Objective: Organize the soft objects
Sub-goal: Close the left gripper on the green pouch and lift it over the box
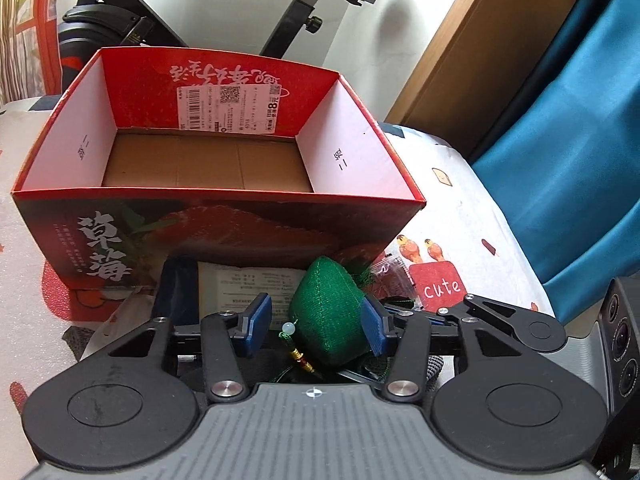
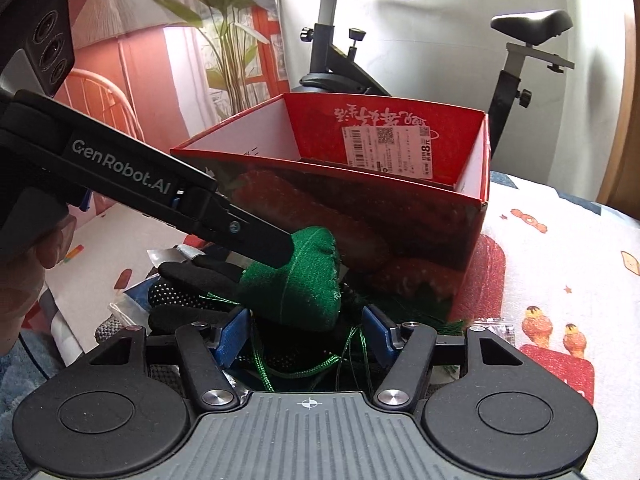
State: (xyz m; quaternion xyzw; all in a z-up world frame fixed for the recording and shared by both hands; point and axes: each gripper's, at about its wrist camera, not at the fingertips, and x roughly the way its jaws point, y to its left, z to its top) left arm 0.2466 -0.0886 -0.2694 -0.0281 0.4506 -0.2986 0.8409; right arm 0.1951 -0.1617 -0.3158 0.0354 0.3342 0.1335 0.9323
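Left tool (image 1: 316, 322) half-closed around green pouch (image 1: 326, 312), right tool (image 2: 306, 334) half-closed, empty, arm reading "GenRobot.AI", "cute" cloth (image 1: 442, 286)

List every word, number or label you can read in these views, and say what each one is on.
"草莓": front of the red box.
"cute": red patch on the printed sheet.
"GenRobot.AI": side of the left gripper.
"8": white sticker on the box's inner back wall; its barcode, QR codes and fine print are too small.
White script above the sticker: upside down, unreadable.
Small marks on the box's white inner walls: unreadable.
Paper leaflet before the box: too small.
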